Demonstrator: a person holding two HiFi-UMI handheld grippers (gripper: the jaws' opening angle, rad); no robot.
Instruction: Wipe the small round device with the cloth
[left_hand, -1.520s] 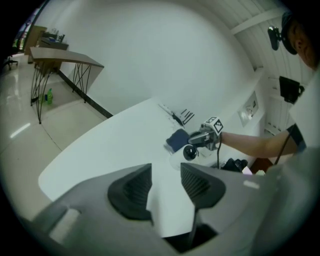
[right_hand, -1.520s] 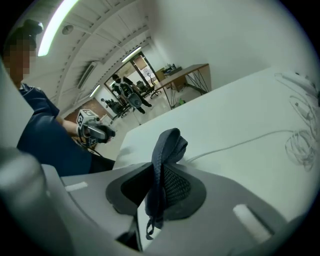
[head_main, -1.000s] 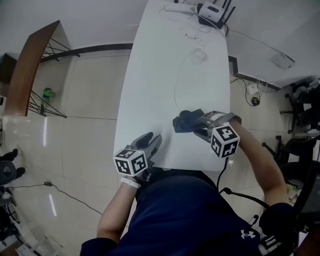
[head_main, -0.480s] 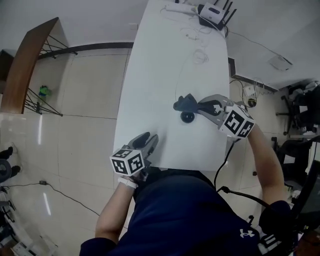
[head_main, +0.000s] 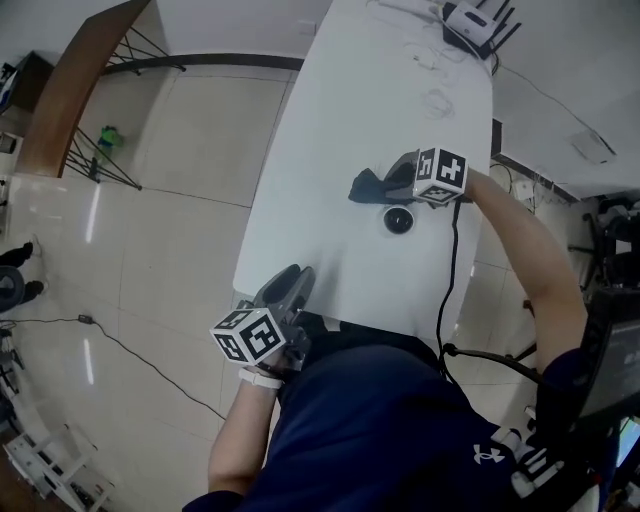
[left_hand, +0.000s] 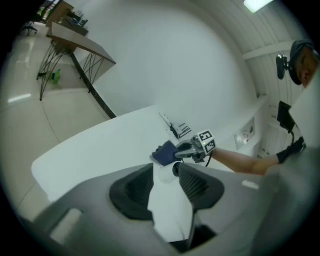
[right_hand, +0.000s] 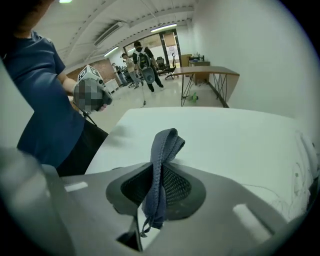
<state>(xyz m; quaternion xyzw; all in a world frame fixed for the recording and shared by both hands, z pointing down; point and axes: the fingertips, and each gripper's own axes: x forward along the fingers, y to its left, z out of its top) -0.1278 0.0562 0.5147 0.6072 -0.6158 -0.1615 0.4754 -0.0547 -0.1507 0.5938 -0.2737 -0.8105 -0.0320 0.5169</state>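
Device beside right tool gripping cloth.

head view: the table ran off the top edge, its near edge hidden under the person's torso; a green object on the floor was too small to identify. right gripper view: the cloth had its lower end buried between the jaws of the right gripper; distant people were too small to detail.
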